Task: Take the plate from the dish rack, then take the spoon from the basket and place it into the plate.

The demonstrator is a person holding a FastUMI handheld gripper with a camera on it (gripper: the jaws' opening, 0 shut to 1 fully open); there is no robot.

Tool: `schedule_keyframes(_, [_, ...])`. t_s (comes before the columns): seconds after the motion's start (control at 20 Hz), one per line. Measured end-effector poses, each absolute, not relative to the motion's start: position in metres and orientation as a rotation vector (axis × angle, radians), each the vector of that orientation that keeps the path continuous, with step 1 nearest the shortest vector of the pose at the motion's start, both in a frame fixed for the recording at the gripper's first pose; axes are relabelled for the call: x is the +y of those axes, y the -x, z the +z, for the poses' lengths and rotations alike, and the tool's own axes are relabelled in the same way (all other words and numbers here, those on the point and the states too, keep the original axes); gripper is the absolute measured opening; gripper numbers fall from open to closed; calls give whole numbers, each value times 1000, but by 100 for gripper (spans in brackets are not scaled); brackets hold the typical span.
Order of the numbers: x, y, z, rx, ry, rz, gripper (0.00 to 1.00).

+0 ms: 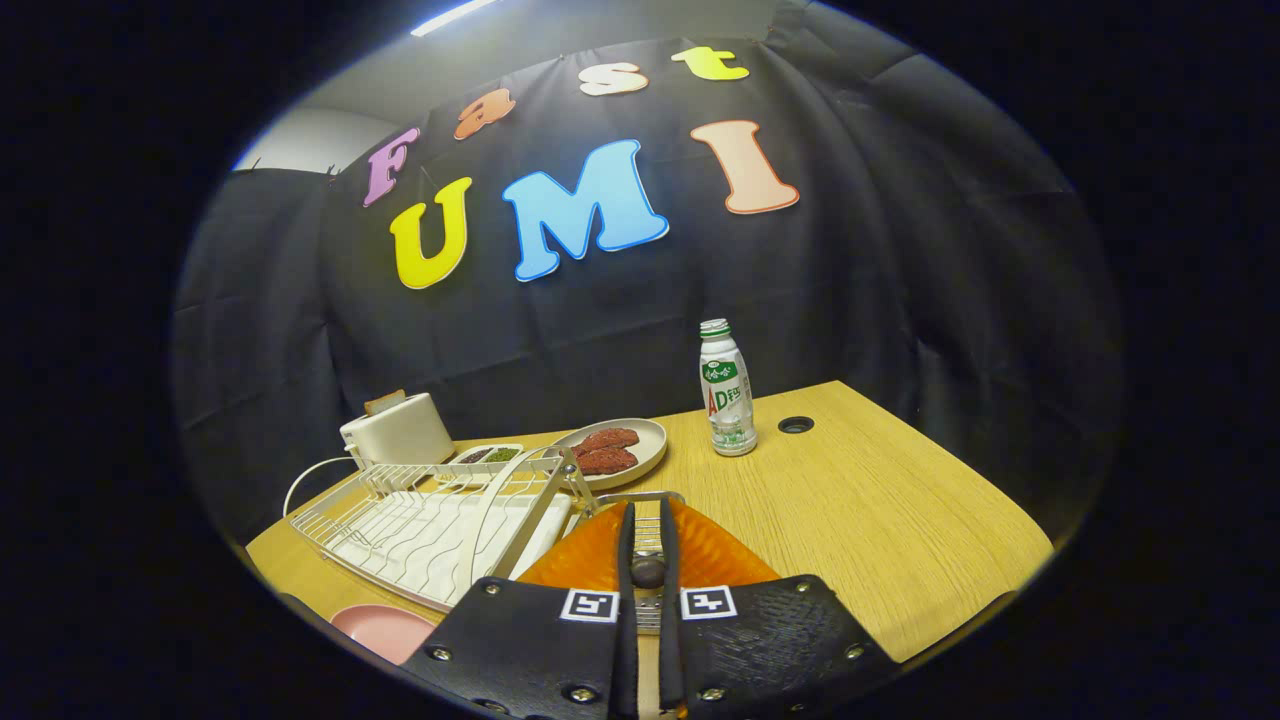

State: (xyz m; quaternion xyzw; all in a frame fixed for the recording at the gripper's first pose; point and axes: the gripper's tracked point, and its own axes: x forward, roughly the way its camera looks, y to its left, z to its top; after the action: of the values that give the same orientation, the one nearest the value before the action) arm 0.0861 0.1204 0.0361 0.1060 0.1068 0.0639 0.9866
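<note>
Your gripper (647, 520) has its two black fingers drawn nearly together on the orange plate (712, 556), which stands on edge between them; both fingers press on its ribbed, glossy rim. The plate sits just beside the dish rack (430, 520), at that rack's right end, with a wire basket section (648, 500) of the rack showing behind the fingers. The rack is white wire over a white drip tray. Behind the rack you have a white toaster (398, 430), a small divided dish (487, 455), and a beige plate of red meat slices (615, 452). A drink bottle (727, 390) stands well right of the rack. A pink dish (385, 630) lies in front of the rack on the wooden table (900, 520).
</note>
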Motion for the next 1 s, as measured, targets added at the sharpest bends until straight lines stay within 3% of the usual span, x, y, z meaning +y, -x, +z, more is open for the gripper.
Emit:
schedule_keyframes(0.15, [122, -86, 43, 237, -179, 129, 4])
schedule_keyframes(1.0, [128, -35, 173, 167, -75, 86, 4])
